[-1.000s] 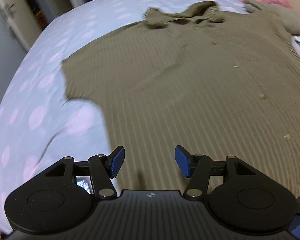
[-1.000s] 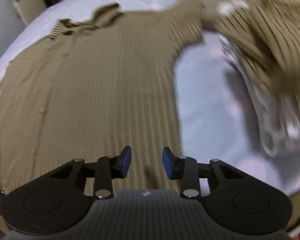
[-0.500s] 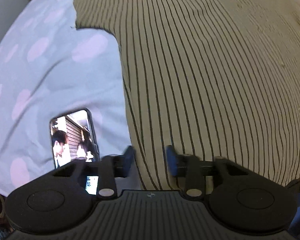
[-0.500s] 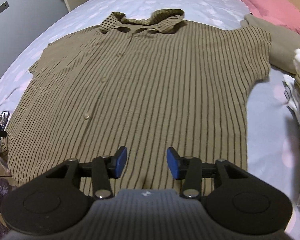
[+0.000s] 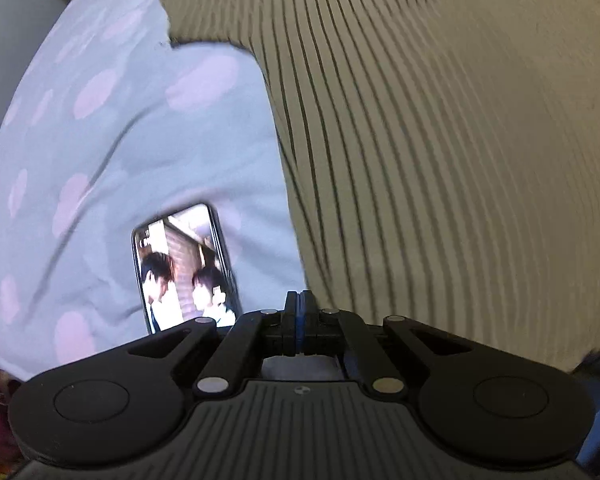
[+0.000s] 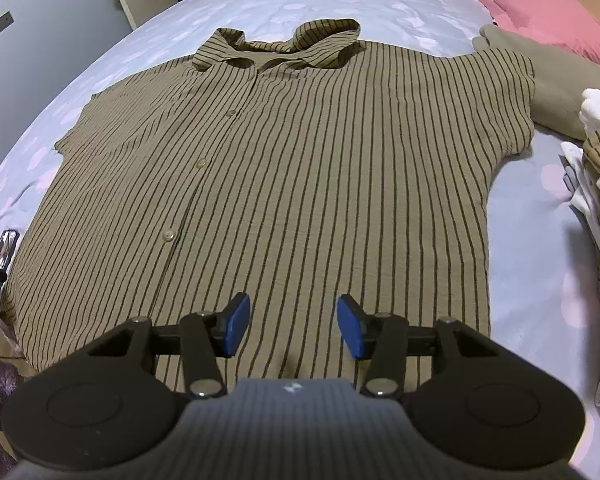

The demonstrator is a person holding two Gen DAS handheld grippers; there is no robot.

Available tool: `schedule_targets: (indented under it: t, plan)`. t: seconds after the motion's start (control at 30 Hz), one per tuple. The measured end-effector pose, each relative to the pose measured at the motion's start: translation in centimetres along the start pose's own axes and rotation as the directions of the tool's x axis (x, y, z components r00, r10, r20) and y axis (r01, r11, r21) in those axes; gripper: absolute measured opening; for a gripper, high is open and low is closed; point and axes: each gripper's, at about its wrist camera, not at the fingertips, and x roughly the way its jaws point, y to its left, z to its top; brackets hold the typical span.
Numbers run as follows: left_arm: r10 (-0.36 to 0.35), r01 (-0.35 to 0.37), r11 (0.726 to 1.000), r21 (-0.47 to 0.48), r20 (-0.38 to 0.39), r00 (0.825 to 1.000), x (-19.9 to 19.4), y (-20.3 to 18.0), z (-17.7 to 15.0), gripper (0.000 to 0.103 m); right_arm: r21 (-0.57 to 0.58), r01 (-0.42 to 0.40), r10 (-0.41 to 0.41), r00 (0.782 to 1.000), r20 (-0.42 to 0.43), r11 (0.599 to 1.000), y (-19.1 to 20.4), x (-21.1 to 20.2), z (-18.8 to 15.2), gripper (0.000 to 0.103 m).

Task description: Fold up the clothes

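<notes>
Spread flat across the dotted bedsheet (image 6: 532, 216), the striped shirt (image 6: 300, 168) runs collar-away from me; my left gripper (image 5: 299, 314), fingers pressed together, sits at its near-left hem corner, while my right gripper (image 6: 294, 326) hovers spread over the hem's middle.

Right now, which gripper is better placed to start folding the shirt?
Left. The left gripper is closed at the shirt's side edge near the hem, beside the phone. The right gripper hangs open over the hem.

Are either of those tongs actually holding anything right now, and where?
The left tongs are shut at the striped shirt's bottom-left hem edge; whether cloth is pinched cannot be told. The right tongs are open, holding nothing.
</notes>
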Motion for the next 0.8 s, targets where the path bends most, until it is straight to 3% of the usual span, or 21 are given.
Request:
schedule_targets:
  t: [0.13, 0.3, 0.37, 0.57, 0.8]
  plan:
    - [-0.057, 0.064, 0.996, -0.068, 0.098, 0.993, -3.2, 2.1, 1.5, 0.000, 0.025, -0.005, 0.005, 1.000, 0.002, 1.000, -0.3, 0.2, 0.7, 0.058]
    - [-0.050, 0.080, 0.987, -0.141, 0.209, 0.977, -6.4, 5.2, 4.0, 0.015, 0.066, 0.012, -0.013, 1.000, 0.023, 0.998, -0.8, 0.4, 1.9, 0.069]
    - [-0.034, 0.069, 0.986, -0.151, 0.225, 0.974, -6.7, 6.2, 5.0, 0.020, 0.072, 0.026, -0.028, 0.999, 0.030, 0.997, -0.9, 0.5, 2.4, 0.070]
    - [-0.036, 0.079, 0.979, -0.188, 0.222, 0.974, -5.3, 8.3, 7.8, 0.022, 0.018, 0.093, -0.094, 0.996, 0.006, 0.995, -0.4, 1.4, 4.3, 0.073]
    - [-0.045, 0.106, 0.963, -0.247, 0.244, 0.969, -2.3, 9.8, 10.6, 0.024, -0.068, 0.226, -0.224, 0.974, 0.037, 0.972, -0.5, 2.4, 6.9, 0.078]
